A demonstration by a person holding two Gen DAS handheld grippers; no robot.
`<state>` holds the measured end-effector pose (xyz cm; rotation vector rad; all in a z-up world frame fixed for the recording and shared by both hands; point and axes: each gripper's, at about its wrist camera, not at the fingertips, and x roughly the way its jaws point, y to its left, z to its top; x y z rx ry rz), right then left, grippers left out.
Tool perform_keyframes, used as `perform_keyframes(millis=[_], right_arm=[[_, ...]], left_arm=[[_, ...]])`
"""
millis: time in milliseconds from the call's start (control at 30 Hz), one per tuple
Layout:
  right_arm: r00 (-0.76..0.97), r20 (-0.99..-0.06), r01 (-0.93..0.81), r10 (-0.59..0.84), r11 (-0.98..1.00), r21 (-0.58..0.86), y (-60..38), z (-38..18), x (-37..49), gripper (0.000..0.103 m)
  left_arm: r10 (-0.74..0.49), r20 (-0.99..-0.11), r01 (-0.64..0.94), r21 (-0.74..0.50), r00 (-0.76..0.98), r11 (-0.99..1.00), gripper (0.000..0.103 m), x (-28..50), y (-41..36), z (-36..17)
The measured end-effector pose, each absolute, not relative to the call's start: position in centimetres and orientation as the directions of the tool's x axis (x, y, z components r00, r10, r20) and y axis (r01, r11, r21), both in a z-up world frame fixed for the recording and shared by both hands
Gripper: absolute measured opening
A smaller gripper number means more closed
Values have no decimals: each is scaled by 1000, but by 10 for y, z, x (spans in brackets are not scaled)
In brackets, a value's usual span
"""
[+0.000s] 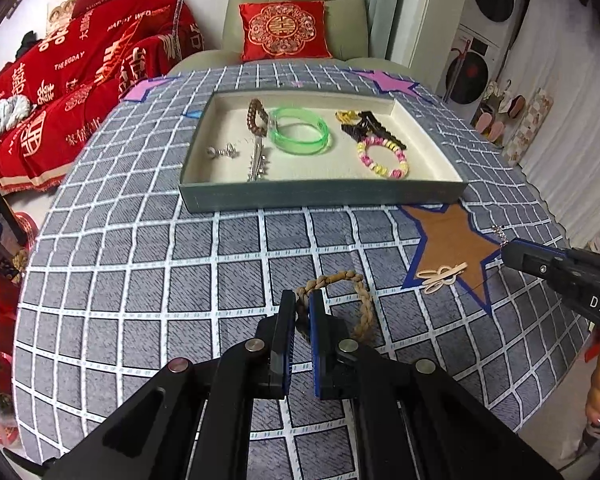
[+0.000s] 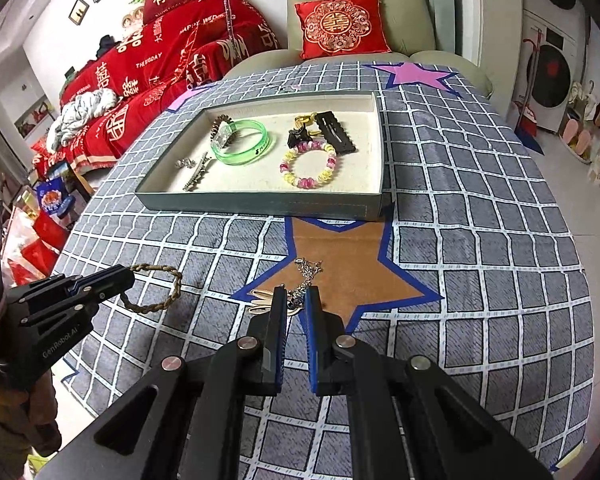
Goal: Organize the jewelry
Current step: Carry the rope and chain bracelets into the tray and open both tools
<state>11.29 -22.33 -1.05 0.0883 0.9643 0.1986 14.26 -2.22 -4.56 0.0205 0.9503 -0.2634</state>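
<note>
On the checked counter [image 1: 140, 264], ahead of both grippers, sat the shallow tray [image 1: 324, 196] with a green bangle [image 1: 300, 136], a pink-and-yellow bead bracelet [image 1: 384, 158] and several clips already lying inside. The left gripper [image 1: 302, 300] had its fingers pressed together on a braided rope bracelet [image 1: 360, 292], whose loop hung to the right of the fingers. The right gripper [image 2: 296, 296] was likewise pinched shut on a fine silver chain [image 2: 310, 268], above the brown star [image 2: 340, 268] on the cloth. A pale wooden hair clip [image 1: 442, 276] lay loose on that star, just beside the right gripper. The tray lay straight ahead of both sets of fingers, its long side running across their line of approach; the right gripper looked the nearer to its front wall. Each piece would probably need carrying forward over that wall before release.
</note>
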Motion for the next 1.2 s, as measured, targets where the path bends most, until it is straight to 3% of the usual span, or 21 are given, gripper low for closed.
perform_keyframes(millis=[633, 1200], right_arm=[[602, -770, -138, 212, 977, 161, -225, 27, 127, 9], [590, -774, -163, 229, 973, 163, -215, 35, 206, 9]], left_arm=[[-245, -744, 273, -88, 622, 958, 15, 154, -28, -1], [-229, -734, 230, -101, 640, 968, 15, 235, -13, 8]])
